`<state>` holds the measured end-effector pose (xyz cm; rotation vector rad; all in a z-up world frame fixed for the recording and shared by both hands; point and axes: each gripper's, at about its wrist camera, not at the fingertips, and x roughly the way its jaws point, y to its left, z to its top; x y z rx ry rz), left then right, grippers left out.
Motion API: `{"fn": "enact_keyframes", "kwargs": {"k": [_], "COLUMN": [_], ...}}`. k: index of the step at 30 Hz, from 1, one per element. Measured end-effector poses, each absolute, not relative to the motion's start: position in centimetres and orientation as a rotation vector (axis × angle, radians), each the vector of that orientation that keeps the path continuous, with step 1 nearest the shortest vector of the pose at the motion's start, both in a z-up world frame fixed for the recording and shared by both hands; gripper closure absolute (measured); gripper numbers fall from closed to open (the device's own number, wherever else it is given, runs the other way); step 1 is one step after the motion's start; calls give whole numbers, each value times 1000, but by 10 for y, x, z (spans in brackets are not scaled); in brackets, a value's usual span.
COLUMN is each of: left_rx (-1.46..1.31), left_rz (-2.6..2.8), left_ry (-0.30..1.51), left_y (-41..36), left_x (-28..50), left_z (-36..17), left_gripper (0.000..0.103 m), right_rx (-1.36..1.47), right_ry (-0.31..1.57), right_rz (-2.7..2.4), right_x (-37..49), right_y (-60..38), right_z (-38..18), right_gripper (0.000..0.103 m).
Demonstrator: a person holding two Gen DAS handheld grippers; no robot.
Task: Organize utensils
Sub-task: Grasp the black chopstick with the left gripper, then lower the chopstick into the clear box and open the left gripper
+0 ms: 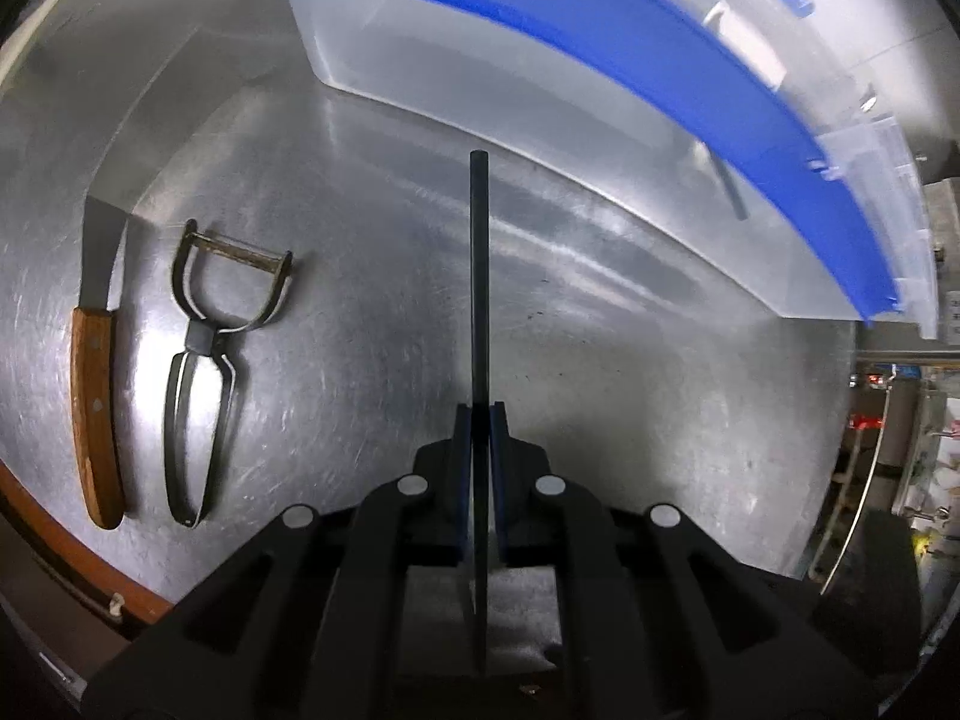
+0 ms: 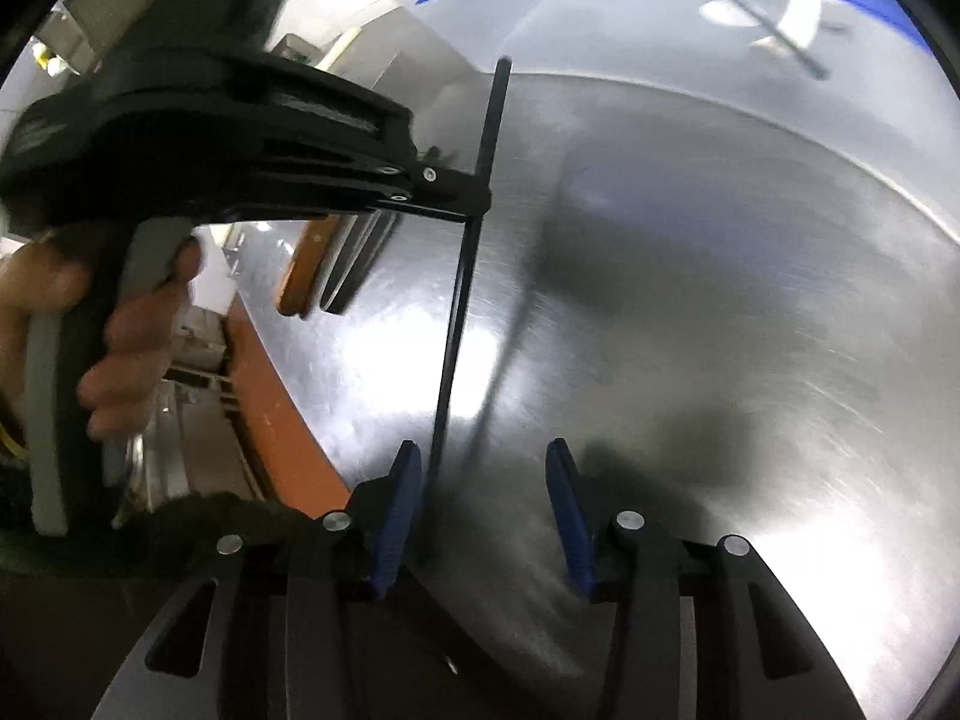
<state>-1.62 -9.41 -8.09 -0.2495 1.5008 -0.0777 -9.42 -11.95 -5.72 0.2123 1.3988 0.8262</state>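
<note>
Brushed steel forms the work surface point(image 1: 372, 324), scratched and bright under overhead light, with a reddish-brown strip along its near left edge. At the far edge stands a clear plastic bin point(image 1: 540, 90) with a blue rim. Through the blurred wall of the bin at least one thin dark item shows inside, so part of the sorting appears complete; what it is cannot be told. The left gripper point(image 1: 480, 414) is fully closed on a thin black stick point(image 1: 479, 276), which looks like a chopstick or skewer. The stick passes between the blue pads and points toward the bin. In the right wrist view the same stick point(image 2: 474, 228) is seen clamped by the left gripper point(image 2: 474, 204), with a hand point(image 2: 90, 330) on the handle. The right gripper point(image 2: 480, 510) stands about half open. The lower end of the stick hangs between its blue pads point(image 2: 399, 510), close to the left pad, and no grip is evident. Judged from this, the stick rests in the left gripper alone and its delivery to the bin is the step in hand. Two items remain on the surface near its left edge, side by side: a knife point(image 1: 96, 384) with a wooden handle and a metal peeler point(image 1: 204, 372). Both are untouched. No brand, label or legible writing is visible on any item.
</note>
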Motion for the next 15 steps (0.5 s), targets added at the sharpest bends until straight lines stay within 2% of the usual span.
{"fn": "enact_keyframes", "kwargs": {"k": [7,8,10,11,15], "left_rx": [-314,-326,-351,-360,-396], "left_rz": [-127,-132,-142,-145,-190], "left_ry": [1485,1485,1479,1475,1444], "left_y": [-74,-68,-59,-53,-40], "left_x": [-20,-17,-20,-19,-20], "left_z": [-78,-79,-77,-77,-59], "left_gripper": [98,98,98,98,98], "right_rx": [200,186,169,142,133], "right_ry": [1436,1446,1446,1453,1427], "right_rz": [915,915,910,895,883], "right_x": [-86,-85,-84,-85,-85], "right_y": [-77,-72,-65,-64,-68], "right_z": [-74,-77,-77,-75,-55], "right_gripper": [59,62,78,92,95]}}
